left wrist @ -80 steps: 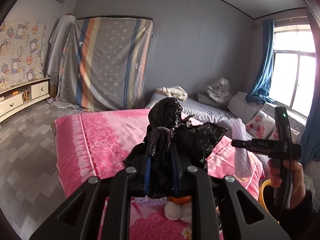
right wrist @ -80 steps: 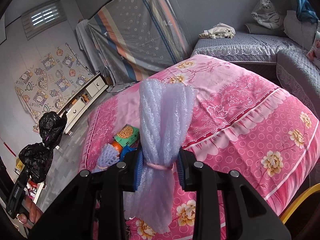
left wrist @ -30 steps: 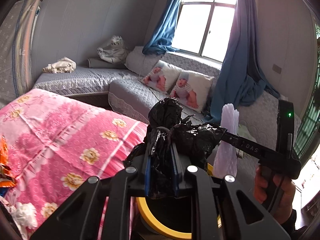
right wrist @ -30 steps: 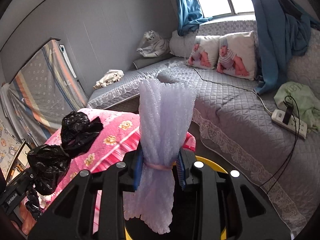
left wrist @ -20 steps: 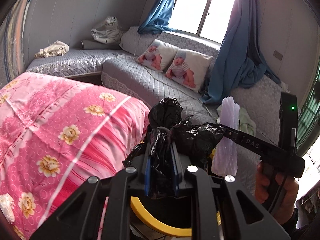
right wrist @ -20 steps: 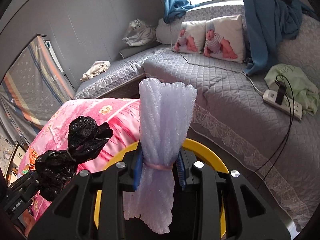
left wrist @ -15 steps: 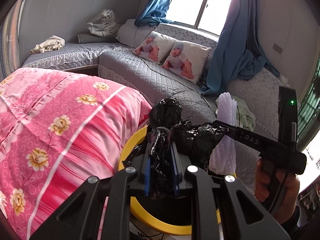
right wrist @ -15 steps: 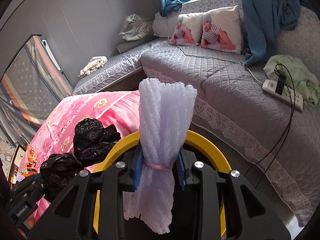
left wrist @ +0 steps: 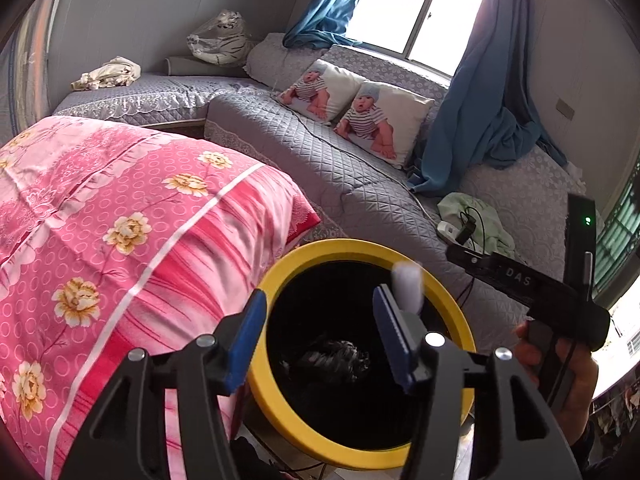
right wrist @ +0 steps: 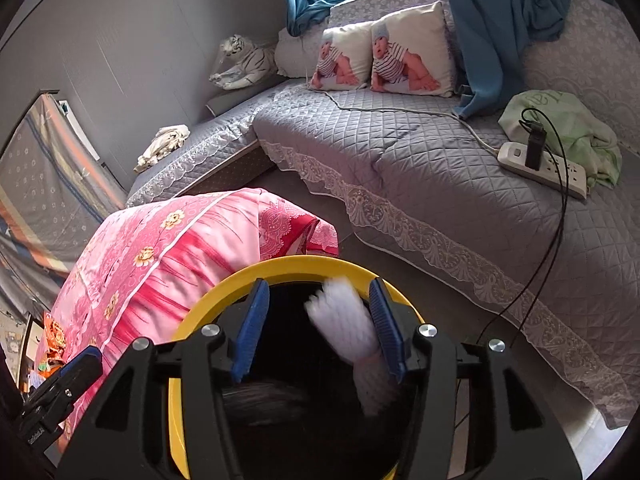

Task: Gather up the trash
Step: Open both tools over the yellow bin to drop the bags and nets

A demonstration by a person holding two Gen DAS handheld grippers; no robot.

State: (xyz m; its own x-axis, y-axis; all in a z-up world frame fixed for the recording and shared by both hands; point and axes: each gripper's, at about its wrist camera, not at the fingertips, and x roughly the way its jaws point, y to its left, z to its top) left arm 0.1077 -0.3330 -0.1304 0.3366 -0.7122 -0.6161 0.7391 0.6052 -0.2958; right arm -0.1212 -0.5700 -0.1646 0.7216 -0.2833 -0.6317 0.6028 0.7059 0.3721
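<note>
A yellow-rimmed trash bin [left wrist: 320,245] with a black inside stands on the floor beside the pink bed; it also shows in the right wrist view [right wrist: 280,266]. My left gripper [left wrist: 318,306] is open above the bin's mouth, and the black trash bag [left wrist: 332,360] lies blurred inside the bin. My right gripper [right wrist: 316,294] is open over the bin, and the white foam wrap [right wrist: 352,332] is blurred between the jaws, dropping free. Its top [left wrist: 408,284] shows in the left wrist view beside the right-hand finger.
A pink flowered bedspread [left wrist: 120,220] lies left of the bin. A grey quilted sofa [right wrist: 420,168] runs behind it, with two baby-print pillows [right wrist: 384,52], a power strip [right wrist: 544,164], a green cloth [right wrist: 560,120] and blue curtains [left wrist: 480,112].
Both grippers have opened over the bin. The black bag has fallen from my left gripper into the bin, and the foam wrap has slipped out of my right gripper and is falling.
</note>
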